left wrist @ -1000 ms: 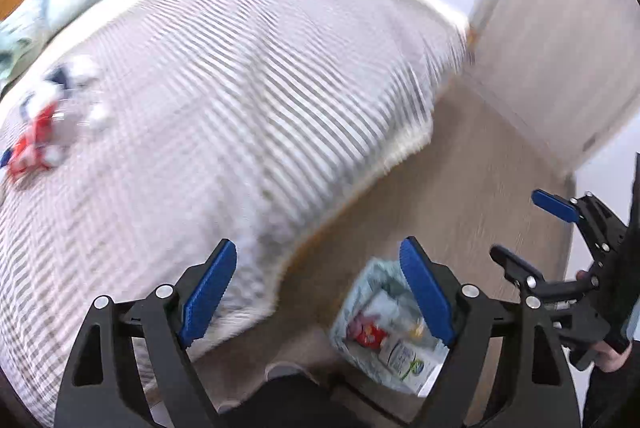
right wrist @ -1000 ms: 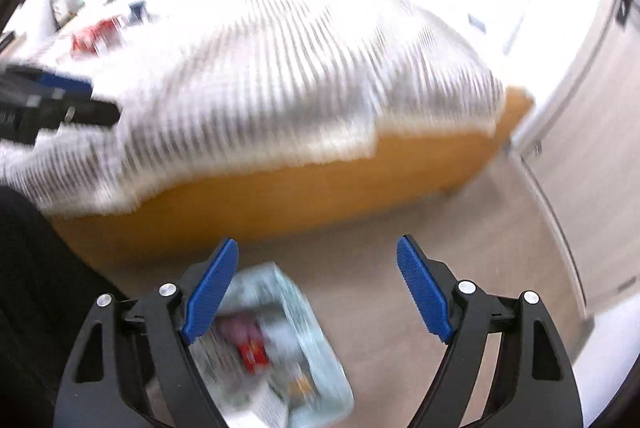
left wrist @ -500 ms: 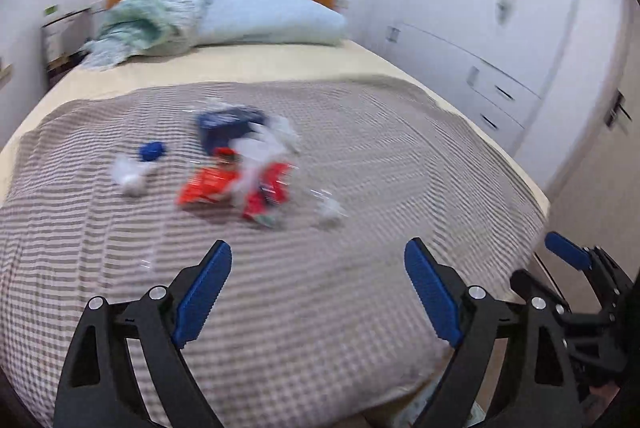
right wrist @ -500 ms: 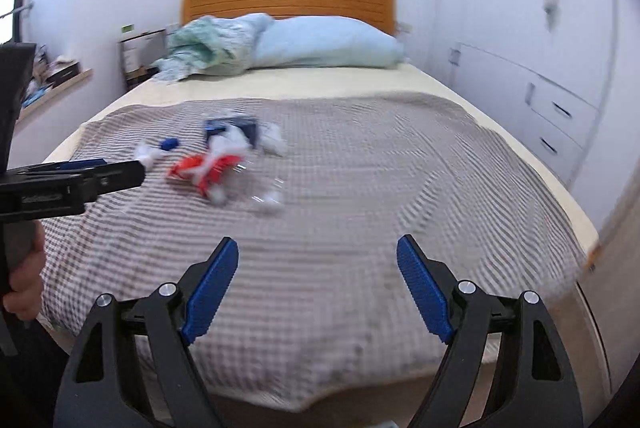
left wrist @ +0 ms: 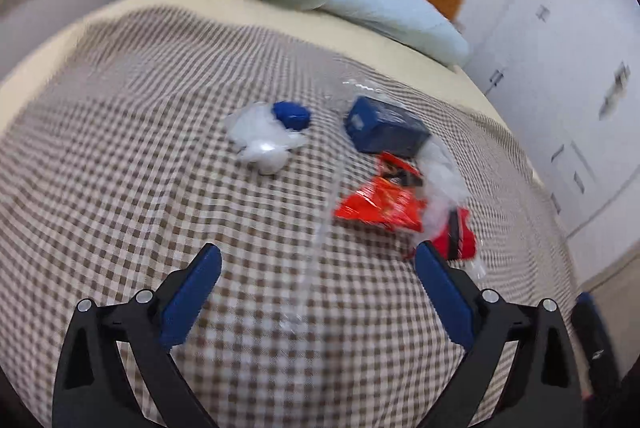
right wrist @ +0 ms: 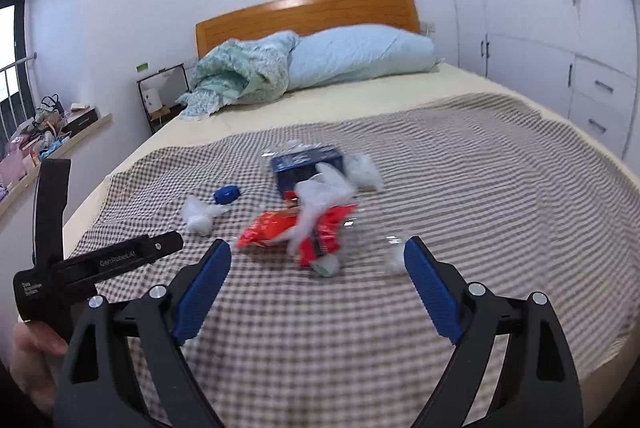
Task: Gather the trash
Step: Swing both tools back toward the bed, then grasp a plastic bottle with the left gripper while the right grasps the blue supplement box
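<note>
Trash lies in a loose pile on the checked blanket point(left wrist: 120, 188) of the bed: a red snack wrapper point(left wrist: 380, 206) point(right wrist: 276, 228), a dark blue box point(left wrist: 384, 126) point(right wrist: 308, 164), a blue cap point(left wrist: 292, 114) point(right wrist: 227, 194), crumpled white plastic point(left wrist: 260, 140) point(right wrist: 198, 216) and clear film point(right wrist: 324, 196). My left gripper point(left wrist: 316, 256) hovers over the blanket just short of the pile, its jaws opening, nothing between them. My right gripper point(right wrist: 318, 260) is also opening and empty, a little nearer than the wrapper.
A pale blue pillow point(right wrist: 360, 56) and a bunched green quilt point(right wrist: 244, 76) lie by the wooden headboard point(right wrist: 308, 16). White wardrobes point(right wrist: 540, 40) line the right wall. A bedside stand point(right wrist: 160, 96) and a cluttered sill point(right wrist: 44, 136) are on the left.
Both views swung up from the floor and a bag of trash to the bed. The grippers then came closer to the trash pile, and the left view rolled.
</note>
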